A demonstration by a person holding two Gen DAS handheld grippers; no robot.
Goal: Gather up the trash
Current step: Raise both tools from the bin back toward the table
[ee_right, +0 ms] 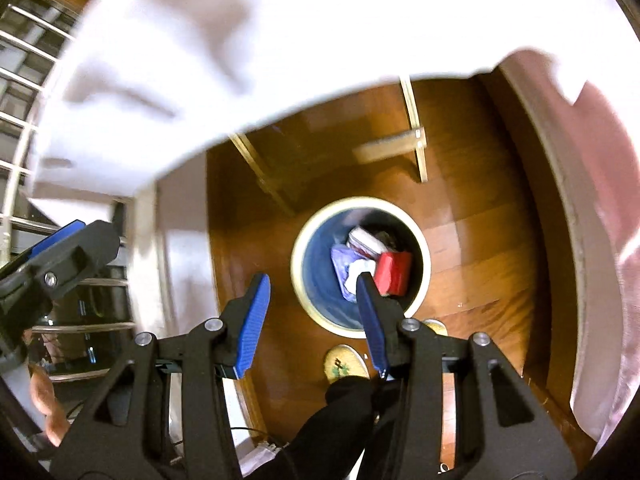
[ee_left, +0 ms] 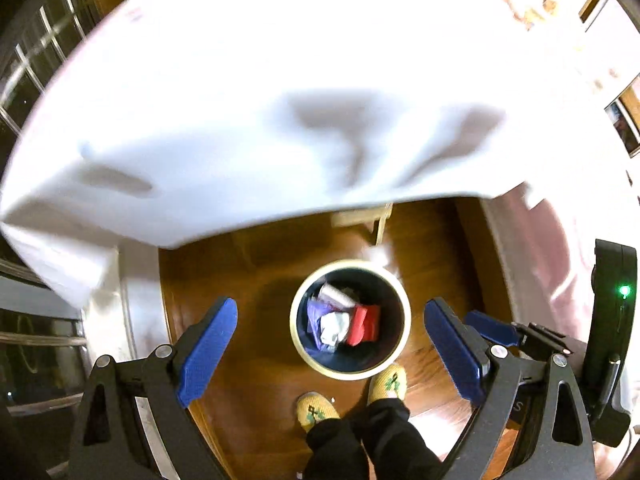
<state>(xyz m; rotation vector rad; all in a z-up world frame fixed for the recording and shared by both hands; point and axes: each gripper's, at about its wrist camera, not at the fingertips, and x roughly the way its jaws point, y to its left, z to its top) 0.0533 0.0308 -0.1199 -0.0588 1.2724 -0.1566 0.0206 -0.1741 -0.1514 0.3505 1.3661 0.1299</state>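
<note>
On the wooden floor a round bin holds a red packet, a white wad and purple plastic. The right hand-held gripper hangs above, jaws apart and empty. Two yellow slippers stand just beside the bin.

Floor: brown wooden boards are shining under warm light.
Table: a white top is glaring overhead.
Window: dark panes are showing night outside.
Curtain: pink fabric is hanging beside.
</note>
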